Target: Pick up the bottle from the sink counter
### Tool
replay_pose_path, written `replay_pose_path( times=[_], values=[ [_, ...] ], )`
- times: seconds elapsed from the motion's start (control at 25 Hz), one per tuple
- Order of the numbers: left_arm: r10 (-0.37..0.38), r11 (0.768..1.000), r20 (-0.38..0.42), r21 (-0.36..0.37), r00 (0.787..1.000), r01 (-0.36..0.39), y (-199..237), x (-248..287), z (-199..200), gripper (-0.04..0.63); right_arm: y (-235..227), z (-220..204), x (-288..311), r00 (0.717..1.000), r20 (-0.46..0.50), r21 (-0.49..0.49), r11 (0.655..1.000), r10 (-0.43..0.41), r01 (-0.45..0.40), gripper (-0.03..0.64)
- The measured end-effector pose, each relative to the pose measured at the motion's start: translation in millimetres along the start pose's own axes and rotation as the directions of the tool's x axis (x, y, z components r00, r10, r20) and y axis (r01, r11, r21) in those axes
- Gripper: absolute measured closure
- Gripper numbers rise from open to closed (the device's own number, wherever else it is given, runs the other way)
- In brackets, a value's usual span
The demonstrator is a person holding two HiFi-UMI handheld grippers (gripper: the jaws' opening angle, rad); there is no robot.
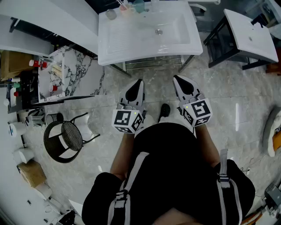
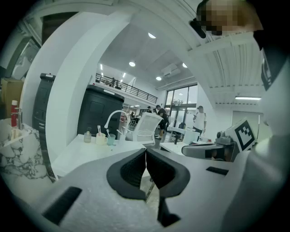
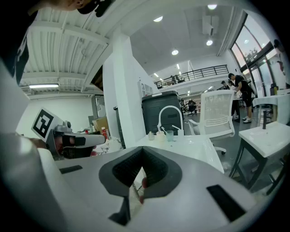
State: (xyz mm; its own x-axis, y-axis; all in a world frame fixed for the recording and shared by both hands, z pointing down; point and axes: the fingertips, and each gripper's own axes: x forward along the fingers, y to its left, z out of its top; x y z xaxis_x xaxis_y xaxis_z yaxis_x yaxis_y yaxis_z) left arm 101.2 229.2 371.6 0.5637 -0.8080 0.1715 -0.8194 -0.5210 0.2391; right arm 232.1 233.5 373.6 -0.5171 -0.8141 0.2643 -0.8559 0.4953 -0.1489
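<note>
A small clear bottle (image 1: 111,14) stands at the back left of the white sink counter (image 1: 109,44), beside two cups (image 1: 127,9) with toothbrushes. In the left gripper view the bottle (image 2: 87,137) is far ahead, left of the curved faucet (image 2: 115,117). In the right gripper view the bottle (image 3: 151,135) is small beside the cups (image 3: 160,136). My left gripper (image 1: 138,82) and right gripper (image 1: 177,79) are held low in front of the counter, both shut and empty, well short of the bottle. The pads meet in both gripper views (image 2: 146,154) (image 3: 142,152).
A second white basin (image 1: 250,33) on a black frame stands at the right. A marble-topped cart (image 1: 66,74) with small bottles is at the left, and a black wire stool (image 1: 66,140) is below it. A white chair (image 3: 217,113) stands past the counter.
</note>
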Motion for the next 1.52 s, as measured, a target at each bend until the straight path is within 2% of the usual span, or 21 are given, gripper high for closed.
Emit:
replay_pose_path(
  times=[0.28,0.64,0.88,1.28,1.52],
  values=[
    [-0.028,1.000,-0.035,0.008,0.999,0.028,-14.1,-2.2,-6.9,0.575,2.3,-1.5,-7.6,1.000,0.002,-0.001,1.000,-0.004,0.004,0.613],
    [-0.005,1.000,-0.035,0.006,0.999,0.005,-11.6,-2.5,-10.0,0.575,4.4,-2.7,-5.1,1.000,0.004,-0.007,1.000,0.020,-0.020,0.614],
    [0.021,1.000,-0.037,-0.005,0.999,-0.021,-10.9,-3.2,-13.7,0.575,-3.2,-2.1,-11.3,0.999,0.040,0.026,1.000,0.004,-0.005,0.612],
    [0.018,0.999,-0.072,-0.031,0.997,-0.021,5.9,-5.9,-23.1,0.575,-2.7,-15.8,-1.4,1.000,0.001,0.068,0.997,-0.027,0.027,0.612],
    [-0.004,0.999,-0.078,-0.040,0.997,0.001,27.3,5.8,-20.0,0.575,-2.8,-8.7,21.4,0.999,-0.003,0.074,0.996,-0.049,0.049,0.612]
  ],
)
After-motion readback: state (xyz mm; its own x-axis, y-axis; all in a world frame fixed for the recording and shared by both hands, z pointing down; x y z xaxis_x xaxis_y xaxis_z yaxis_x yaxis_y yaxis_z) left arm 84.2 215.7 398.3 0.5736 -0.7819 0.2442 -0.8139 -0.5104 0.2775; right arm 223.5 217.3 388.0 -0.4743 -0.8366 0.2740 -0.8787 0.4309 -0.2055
